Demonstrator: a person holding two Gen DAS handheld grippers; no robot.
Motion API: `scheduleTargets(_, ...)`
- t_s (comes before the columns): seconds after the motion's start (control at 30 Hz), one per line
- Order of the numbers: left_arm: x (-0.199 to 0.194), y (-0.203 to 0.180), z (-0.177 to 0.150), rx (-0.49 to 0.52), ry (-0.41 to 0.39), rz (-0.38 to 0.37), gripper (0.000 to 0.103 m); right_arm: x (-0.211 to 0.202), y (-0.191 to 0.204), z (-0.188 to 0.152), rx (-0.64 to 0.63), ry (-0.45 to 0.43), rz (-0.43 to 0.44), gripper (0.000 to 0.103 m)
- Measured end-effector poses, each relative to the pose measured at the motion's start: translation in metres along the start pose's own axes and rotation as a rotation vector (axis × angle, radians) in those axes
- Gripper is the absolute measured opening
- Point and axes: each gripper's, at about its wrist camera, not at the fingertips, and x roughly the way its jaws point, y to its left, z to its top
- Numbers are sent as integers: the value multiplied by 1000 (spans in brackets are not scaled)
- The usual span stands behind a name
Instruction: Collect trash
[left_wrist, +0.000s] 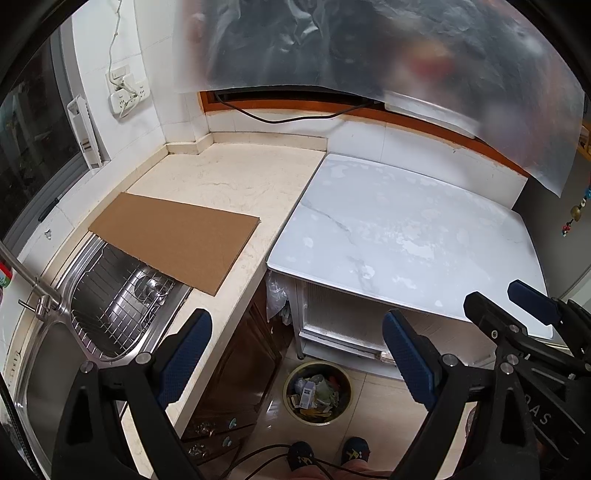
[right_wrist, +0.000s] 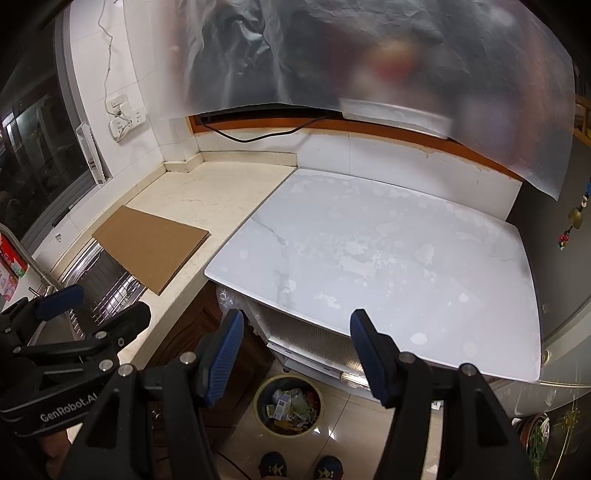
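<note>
Both my left gripper (left_wrist: 297, 352) and right gripper (right_wrist: 297, 354) gape wide, holding nothing. Trash sits in the waste bin (right_wrist: 289, 405) on the floor below the bare tabletop (right_wrist: 388, 258). Risk: cardboard sheet (left_wrist: 173, 240) overhanging the sink (left_wrist: 122, 295) could slide in if nudged

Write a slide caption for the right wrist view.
Open right hand-held gripper hovers empty above a full trash bin on the floor, white marble table ahead, cardboard sheet by the sink.

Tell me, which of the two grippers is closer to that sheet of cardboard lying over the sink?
The left gripper. It hangs open just in front of the sink that the cardboard sheet partly covers. The right gripper, also open, sits further right, at the white marble table.
</note>
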Motion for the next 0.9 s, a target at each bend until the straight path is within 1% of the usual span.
scheduleTargets(0.9,3,3,1,4,3,-3,92,3,1,-1,9,-1,-9,61)
